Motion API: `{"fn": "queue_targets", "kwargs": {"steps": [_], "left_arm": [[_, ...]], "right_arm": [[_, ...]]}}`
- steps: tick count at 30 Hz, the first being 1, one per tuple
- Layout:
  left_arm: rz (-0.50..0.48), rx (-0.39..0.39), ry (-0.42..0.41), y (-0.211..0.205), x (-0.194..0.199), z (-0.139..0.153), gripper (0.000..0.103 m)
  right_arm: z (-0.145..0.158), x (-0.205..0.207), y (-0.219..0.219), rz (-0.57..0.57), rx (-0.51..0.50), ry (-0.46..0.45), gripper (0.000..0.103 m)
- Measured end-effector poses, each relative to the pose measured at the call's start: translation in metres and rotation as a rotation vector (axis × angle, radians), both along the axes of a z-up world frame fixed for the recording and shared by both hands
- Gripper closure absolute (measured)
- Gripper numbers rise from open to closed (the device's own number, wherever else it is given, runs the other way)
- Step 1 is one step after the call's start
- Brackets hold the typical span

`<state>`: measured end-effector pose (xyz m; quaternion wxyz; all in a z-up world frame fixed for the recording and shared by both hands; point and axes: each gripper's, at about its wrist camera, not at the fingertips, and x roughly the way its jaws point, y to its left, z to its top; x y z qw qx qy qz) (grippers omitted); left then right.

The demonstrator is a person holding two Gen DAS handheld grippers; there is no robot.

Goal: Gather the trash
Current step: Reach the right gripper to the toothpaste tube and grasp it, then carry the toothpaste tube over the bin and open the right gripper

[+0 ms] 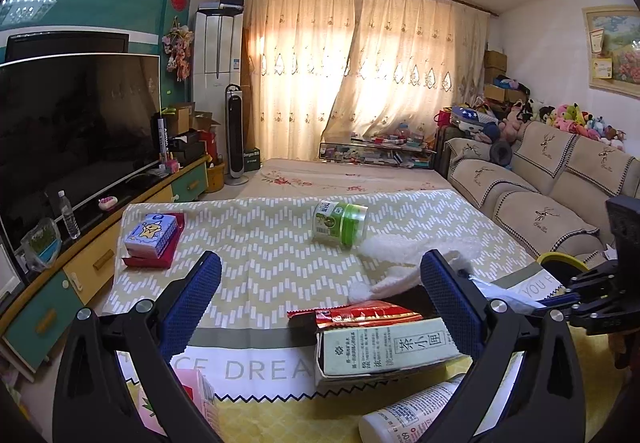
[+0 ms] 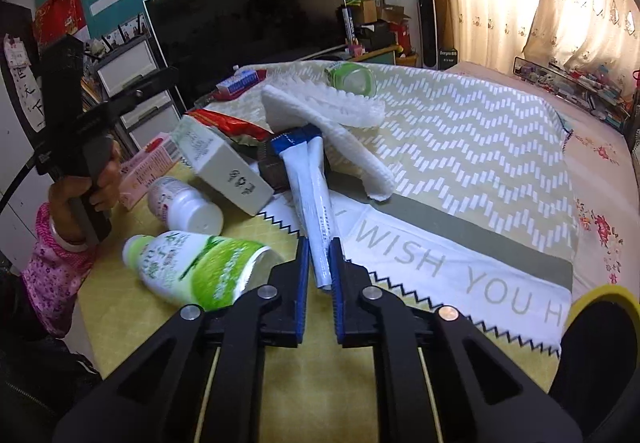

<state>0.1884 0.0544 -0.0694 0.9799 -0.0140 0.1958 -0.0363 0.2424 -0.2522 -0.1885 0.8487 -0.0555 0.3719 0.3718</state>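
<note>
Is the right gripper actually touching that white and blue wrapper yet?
Touching. In the right wrist view the right gripper has its blue pads closed on the near end of the white and blue wrapper, with no gap on either side.

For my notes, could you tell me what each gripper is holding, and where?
Right gripper: blue-and-white wrapper, pinched at its near end. Left gripper: nothing.

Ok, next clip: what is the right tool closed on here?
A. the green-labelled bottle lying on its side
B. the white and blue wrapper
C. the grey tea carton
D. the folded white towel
B: in the right wrist view the right tool pinches the near end of the white and blue wrapper, while the other three lie untouched on the table.
</note>
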Motion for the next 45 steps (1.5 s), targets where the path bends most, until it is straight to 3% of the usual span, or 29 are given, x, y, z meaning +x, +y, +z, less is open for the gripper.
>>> {"fn": "queue_targets", "kwargs": {"steps": [7,12,14,17,19,21,24,27,31,37,39,40,41,42,43,45], "left_arm": [[-0.018,0.007,-0.003,-0.004,-0.002,0.0,0.005],[-0.03,0.015,-0.001,-0.008,-0.002,-0.001,0.005],[-0.034,0.019,0.002,-0.009,-0.001,-0.001,0.005],[-0.041,0.028,0.005,-0.013,-0.002,-0.002,0.005],[-0.043,0.036,0.002,-0.014,-0.002,-0.002,0.005],[-0.041,0.043,0.0,-0.015,-0.003,-0.002,0.005],[-0.043,0.04,0.005,-0.015,-0.002,-0.003,0.005],[-0.048,0.039,0.003,-0.015,-0.002,-0.002,0.005],[-0.062,0.039,-0.006,-0.017,-0.004,-0.001,0.005],[-0.105,0.046,-0.021,-0.023,-0.009,0.0,0.005],[-0.122,0.053,-0.027,-0.026,-0.01,0.001,0.005],[-0.131,0.058,-0.029,-0.028,-0.011,0.001,0.005],[-0.141,0.062,-0.029,-0.03,-0.012,0.0,0.005],[-0.156,0.065,-0.026,-0.033,-0.012,-0.001,0.005],[-0.169,0.064,-0.025,-0.035,-0.013,-0.001,0.005],[-0.234,0.047,-0.023,-0.04,-0.016,-0.001,0.005]], "right_arm": [[0.016,-0.038,-0.019,-0.04,0.017,-0.056,0.094],[0.022,-0.06,-0.044,-0.082,0.05,-0.052,0.094],[0.025,-0.066,-0.055,-0.052,0.108,-0.02,0.094],[0.028,-0.072,-0.058,-0.113,0.035,-0.037,0.095],[0.036,-0.076,-0.063,-0.075,0.119,-0.024,0.095],[0.042,-0.079,-0.062,-0.089,0.097,-0.049,0.095],[0.051,-0.085,-0.065,-0.066,0.162,-0.061,0.095],[0.059,-0.091,-0.071,-0.092,0.165,-0.1,0.095],[0.06,-0.083,-0.096,-0.272,0.098,-0.134,0.095],[0.03,-0.062,-0.158,-0.637,-0.039,-0.103,0.095],[0.018,-0.055,-0.174,-0.73,-0.081,-0.086,0.091],[0.013,-0.052,-0.181,-0.778,-0.111,-0.088,0.079],[0.008,-0.05,-0.185,-0.822,-0.148,-0.095,0.049],[0.003,-0.049,-0.187,-0.843,-0.162,-0.101,0.037],[-0.001,-0.049,-0.189,-0.857,-0.161,-0.104,0.03],[-0.007,-0.048,-0.192,-0.86,-0.139,-0.087,0.03]]}}
